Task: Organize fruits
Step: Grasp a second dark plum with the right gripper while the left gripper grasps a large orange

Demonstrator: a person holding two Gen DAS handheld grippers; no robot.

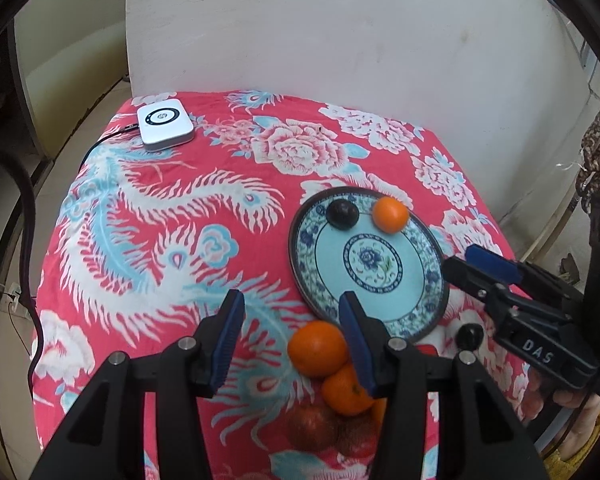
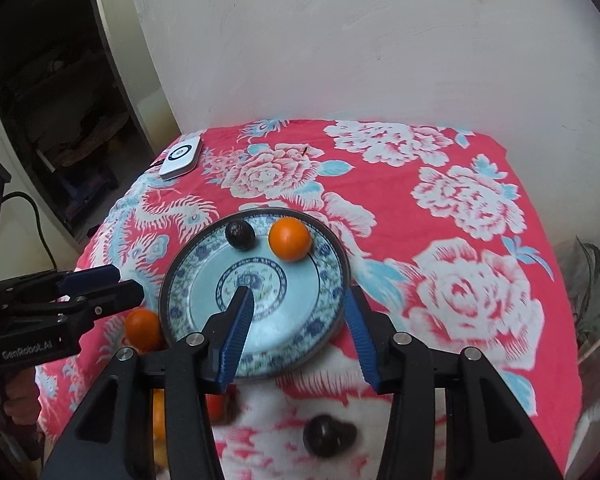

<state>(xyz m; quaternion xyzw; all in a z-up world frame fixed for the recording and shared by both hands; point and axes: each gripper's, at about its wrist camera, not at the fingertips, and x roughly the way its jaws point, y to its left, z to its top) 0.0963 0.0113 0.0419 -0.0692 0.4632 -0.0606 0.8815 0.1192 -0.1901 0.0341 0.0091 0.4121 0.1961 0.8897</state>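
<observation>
A blue-and-white patterned plate (image 1: 364,260) sits on a table draped in a red floral cloth (image 1: 160,208), with one orange (image 1: 390,214) and one dark round fruit (image 1: 342,213) resting apart from each other on its far rim. Both also show in the right wrist view, the orange (image 2: 290,238) to the right of the dark fruit (image 2: 240,233).

The left gripper (image 1: 292,336) hangs above the cloth at the plate's near edge, its blue-padded jaws apart and nothing between them. Just behind its right finger lies a cluster of loose fruit: a large orange (image 1: 318,348), a smaller orange (image 1: 346,390) partly covered by the finger, and below these two reddish fruits (image 1: 314,428), dim and half hidden by the gripper's body; what kind they are cannot be told. A second dark fruit (image 1: 471,336) lies on the cloth near the plate's rim, and turns up again in the right wrist view (image 2: 326,436), blurred at the bottom of the picture.

The right gripper (image 2: 300,336) hovers over the plate's near half, jaws apart and empty. A person's fingers (image 1: 576,400), cut off at the frame edge, grasp its handle.

A white device (image 1: 165,126) with a cable lies at the table's far left corner.
</observation>
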